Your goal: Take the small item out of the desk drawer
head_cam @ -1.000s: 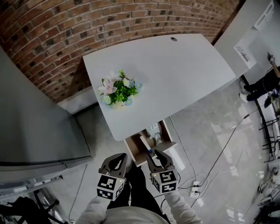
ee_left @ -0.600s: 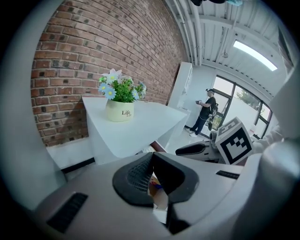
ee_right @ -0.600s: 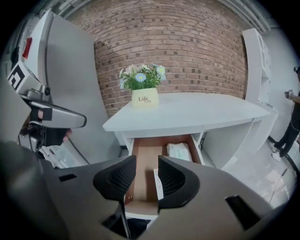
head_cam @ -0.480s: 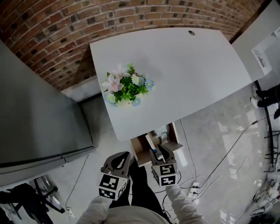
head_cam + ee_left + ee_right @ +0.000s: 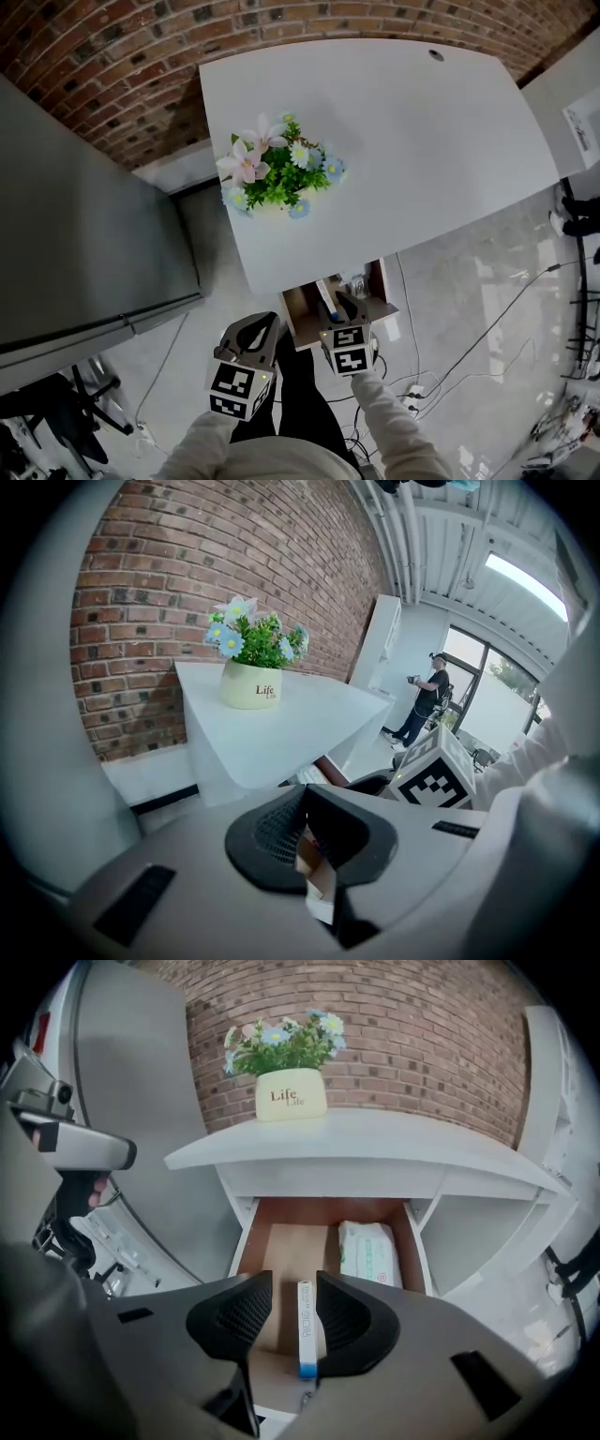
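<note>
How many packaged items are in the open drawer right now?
2. A slim white box is between the right gripper's open jaws; a wipes pack sits along the drawer's right side. More may hide further back.

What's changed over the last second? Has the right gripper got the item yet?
The right gripper moved forward over the open drawer. The slim white box lies between its open jaws, not clamped yet. The left gripper stayed shut beside it. The wipes pack and flower pot are unmoved.
</note>
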